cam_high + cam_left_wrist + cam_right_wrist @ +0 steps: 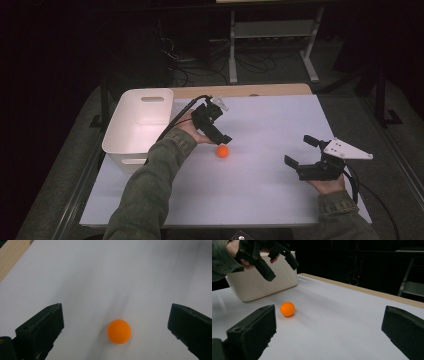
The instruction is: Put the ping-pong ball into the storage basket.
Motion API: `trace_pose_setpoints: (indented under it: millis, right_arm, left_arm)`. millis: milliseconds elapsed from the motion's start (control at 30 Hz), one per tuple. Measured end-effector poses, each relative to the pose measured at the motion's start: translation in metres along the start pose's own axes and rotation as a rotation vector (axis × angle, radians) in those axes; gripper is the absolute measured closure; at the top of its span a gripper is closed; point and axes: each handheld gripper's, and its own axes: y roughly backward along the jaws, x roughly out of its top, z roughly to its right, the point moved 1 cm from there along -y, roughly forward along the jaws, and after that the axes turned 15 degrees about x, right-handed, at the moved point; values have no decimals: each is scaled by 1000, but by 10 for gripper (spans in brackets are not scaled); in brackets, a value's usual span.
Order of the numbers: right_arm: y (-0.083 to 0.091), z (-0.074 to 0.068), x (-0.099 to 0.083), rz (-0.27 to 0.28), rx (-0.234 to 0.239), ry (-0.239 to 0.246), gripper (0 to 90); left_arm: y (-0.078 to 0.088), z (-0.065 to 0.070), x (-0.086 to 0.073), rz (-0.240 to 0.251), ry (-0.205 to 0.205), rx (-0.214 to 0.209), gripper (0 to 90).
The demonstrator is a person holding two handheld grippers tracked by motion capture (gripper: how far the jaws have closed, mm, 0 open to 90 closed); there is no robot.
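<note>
At the far left of the worktop (260, 190) stands a white bin (140, 125), w/ nothing visible inside it from the high view. Just right of it, the left tool (220, 120) hangs above the surface, jaws wide apart and holding nothing. The orange ball (222, 151) lies on the worktop directly under the tip of this tool, at approx. 6 o'clock from it in the high view. In the left gripper view the ball (119, 331) sits between the two jaws, a bit nearer the right one, w/ clear space on both sides, not touching either.

Going further right, the right tool (300, 150) rests low near the worktop, jaws also fully spread and empty. The ball is well apart from it, at about 9 o'clock. In the right gripper view the ball (287, 309) lies ahead and to the left, beyond the left jaw.

So the left tool is much nearer. The ball is round, so there is no long axis to mind. My judgement: the left tool needs to go straight down and close; the ball may roll if one jaw touches first.
</note>
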Motion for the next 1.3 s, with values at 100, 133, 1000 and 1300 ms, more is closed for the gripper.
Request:
trace_pose_setpoints:
  millis: [100, 133, 1000, 1300]
  right_arm:
    - [0, 0, 0, -1, 1, 0, 0]
    - [0, 0, 0, -1, 1, 0, 0]
    - [-1, -1, -1, -14, 4, 12, 0]
    - [-1, -1, -1, -16, 5, 11, 0]
  left_arm:
    - [-5, 1, -1, -18, -7, -4, 0]
    - [-7, 1, -1, -21, -3, -2, 0]
    - [-40, 8, -8, -130, -27, -14, 0]
    - [-53, 8, -13, -187, -27, -19, 0]
